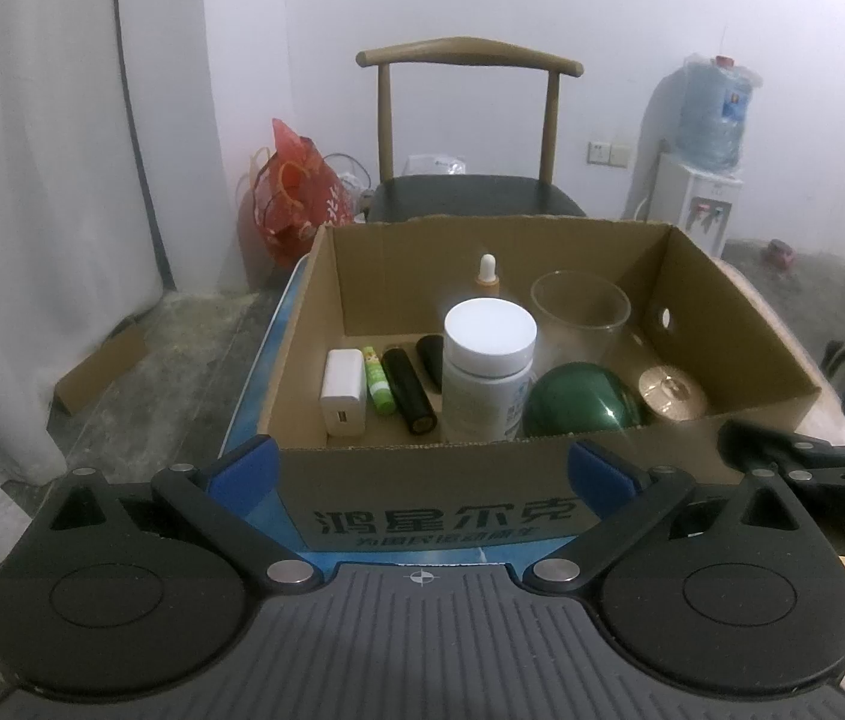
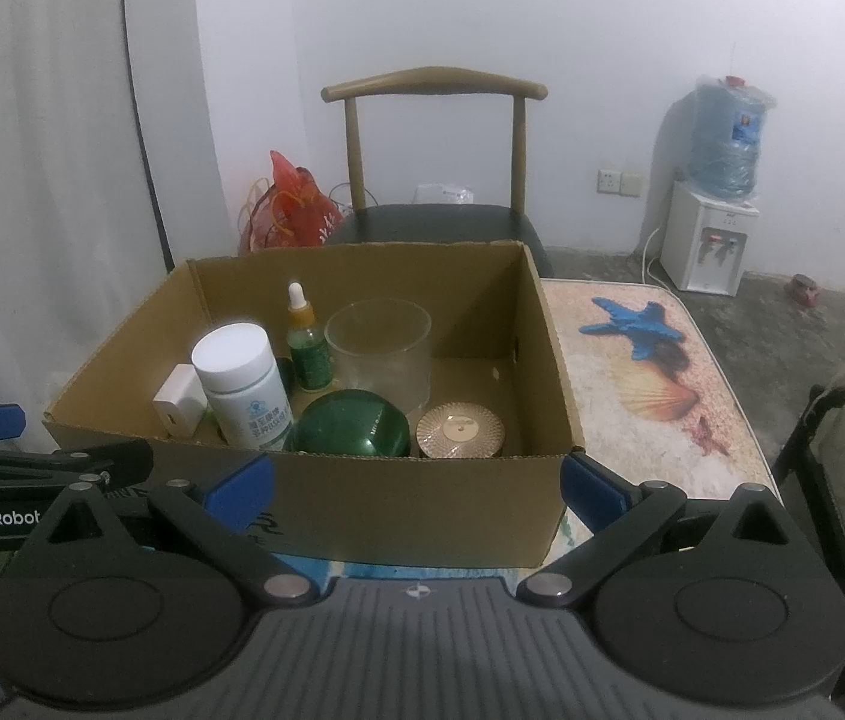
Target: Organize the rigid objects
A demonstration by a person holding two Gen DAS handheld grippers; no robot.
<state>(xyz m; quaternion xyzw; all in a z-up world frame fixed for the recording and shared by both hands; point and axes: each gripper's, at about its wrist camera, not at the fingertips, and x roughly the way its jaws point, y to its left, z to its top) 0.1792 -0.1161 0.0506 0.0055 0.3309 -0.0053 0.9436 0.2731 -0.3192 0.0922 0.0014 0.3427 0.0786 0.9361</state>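
Jaws spread wide and empty on both the left gripper (image 1: pixel 422 471) and right gripper (image 2: pixel 416 480), poised just before a cardboard box (image 1: pixel 422 480) on the surface. Inside stand a white-capped bottle (image 1: pixel 488 372), dropper bottle (image 2: pixel 305 348), and glass cup (image 2: pixel 379 354), alongside a green jar (image 2: pixel 350 425), gold lid (image 2: pixel 460 429), and white charger (image 1: pixel 343 393).

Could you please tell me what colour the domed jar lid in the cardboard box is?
The domed lid is dark glossy green, clearest in the right wrist view.
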